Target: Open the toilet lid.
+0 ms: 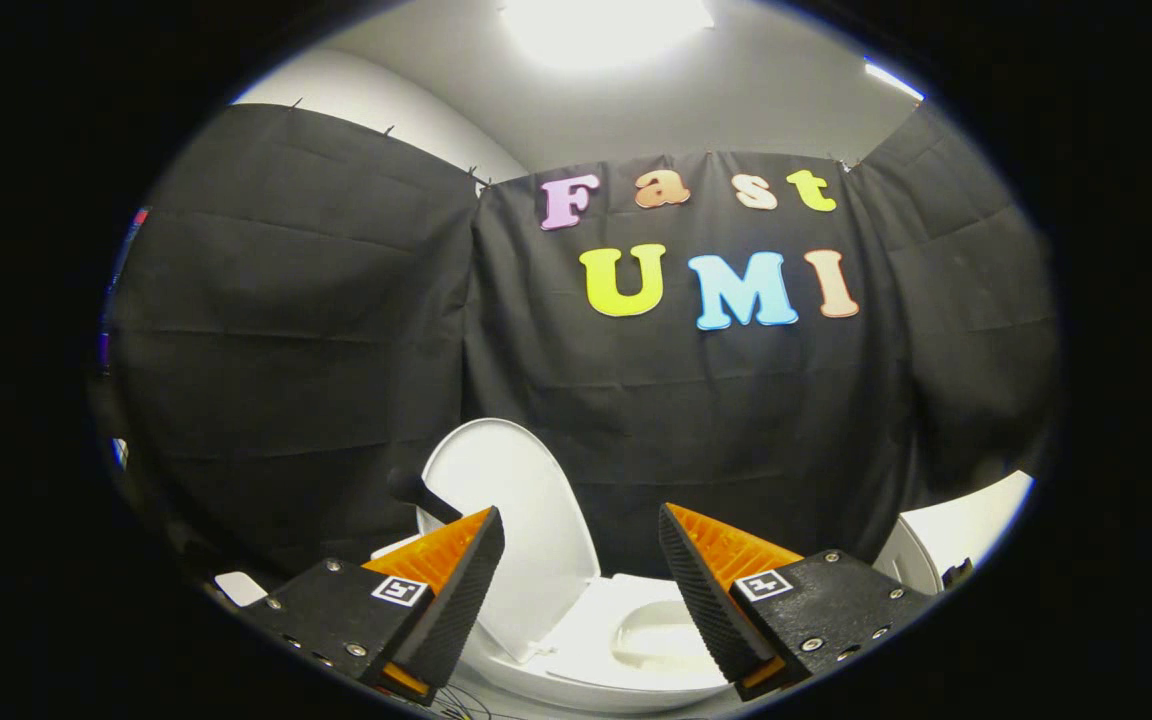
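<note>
A white toilet (626, 640) sits low ahead, below and between my fingers. Its white lid (511, 520) stands raised, upright and leaning back toward the black cloth wall, just beyond my left finger. The bowl opening (658, 635) shows beside the right finger. My gripper (581, 525) is open, its orange and black fingers (456, 570) spread wide with nothing between them. A dark knob-like handle (416, 490) sticks up by the lid's left edge, partly behind the left finger.
Black cloth walls close the booth on all sides behind the toilet. A white fixture (966, 530) stands at the right beyond the right finger. A small white object (239, 588) lies low at the left. Thin wires (461, 705) show under the left finger.
</note>
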The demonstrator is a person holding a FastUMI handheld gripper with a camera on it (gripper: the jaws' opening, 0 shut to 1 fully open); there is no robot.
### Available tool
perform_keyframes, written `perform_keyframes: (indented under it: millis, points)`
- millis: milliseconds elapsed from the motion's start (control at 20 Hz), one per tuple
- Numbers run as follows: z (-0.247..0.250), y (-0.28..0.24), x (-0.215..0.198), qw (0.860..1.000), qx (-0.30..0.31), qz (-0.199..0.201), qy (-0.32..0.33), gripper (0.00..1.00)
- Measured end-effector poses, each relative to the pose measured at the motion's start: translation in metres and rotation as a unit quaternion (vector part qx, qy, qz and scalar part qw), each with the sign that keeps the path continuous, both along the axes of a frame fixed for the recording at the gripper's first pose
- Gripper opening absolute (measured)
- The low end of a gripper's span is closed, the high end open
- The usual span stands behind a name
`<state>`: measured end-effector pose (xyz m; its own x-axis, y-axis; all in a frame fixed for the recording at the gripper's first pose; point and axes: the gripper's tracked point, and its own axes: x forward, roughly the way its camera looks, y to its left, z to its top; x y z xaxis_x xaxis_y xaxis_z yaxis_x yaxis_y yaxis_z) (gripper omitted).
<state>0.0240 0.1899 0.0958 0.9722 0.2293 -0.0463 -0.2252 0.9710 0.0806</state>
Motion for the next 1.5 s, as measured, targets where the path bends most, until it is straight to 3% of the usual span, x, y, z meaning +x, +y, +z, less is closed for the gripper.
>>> perform_keyframes:
  millis: [350,950,1500]
  points:
    - [-0.012,-0.049,-0.023,1.000,-0.004,-0.026,-0.010,0.96]
    - [-0.085,-0.110,-0.035,0.997,-0.032,-0.075,-0.013,0.95]
    - [-0.121,-0.117,-0.031,0.996,-0.034,-0.080,0.027,0.96]
